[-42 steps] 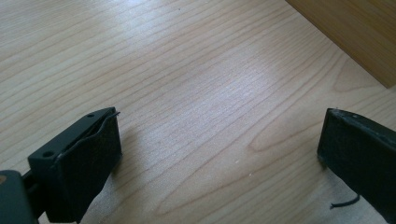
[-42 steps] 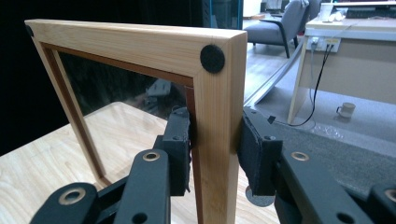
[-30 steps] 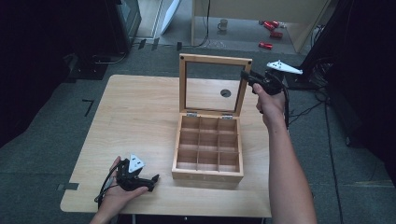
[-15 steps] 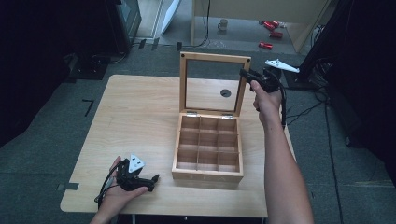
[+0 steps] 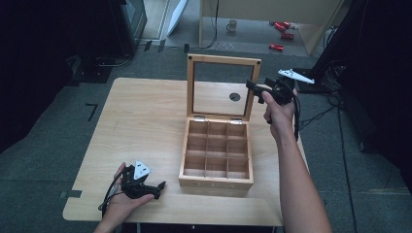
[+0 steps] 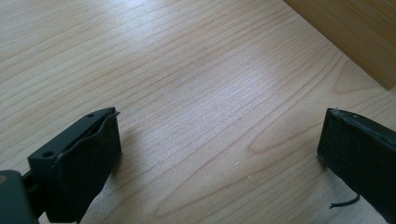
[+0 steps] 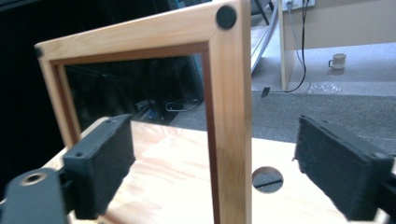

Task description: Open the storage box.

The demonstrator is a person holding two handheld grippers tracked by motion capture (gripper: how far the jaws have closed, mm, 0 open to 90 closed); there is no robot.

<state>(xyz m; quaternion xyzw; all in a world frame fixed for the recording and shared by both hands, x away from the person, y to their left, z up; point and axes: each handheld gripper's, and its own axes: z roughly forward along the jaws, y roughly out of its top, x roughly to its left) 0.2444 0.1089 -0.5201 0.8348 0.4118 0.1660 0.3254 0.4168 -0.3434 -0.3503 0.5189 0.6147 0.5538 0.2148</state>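
Observation:
A wooden box (image 5: 216,183) with several empty compartments stands on the table, its glass-paned lid (image 5: 223,60) raised upright. My right gripper (image 5: 252,87) is at the lid's right edge. Its jaws have just been opening. In the right gripper view the lid's right rail (image 7: 231,93) stands between the spread pads (image 7: 107,158), and neither pad touches it. My left gripper (image 5: 158,187) lies held in a hand on the table at the front left, open with nothing but bare wood between its fingers (image 6: 88,158). A corner of the box (image 6: 355,32) shows beyond it.
The light wooden table (image 5: 145,116) has a round cable hole (image 5: 234,96) behind the lid. On the floor beyond are a mug (image 5: 233,24), red tools (image 5: 282,29), cables and a desk. Dark equipment stands on both sides.
The right gripper's jaws have come apart at the lid's right rail, which they held before. The lid stays upright. The left hand and gripper have not moved.

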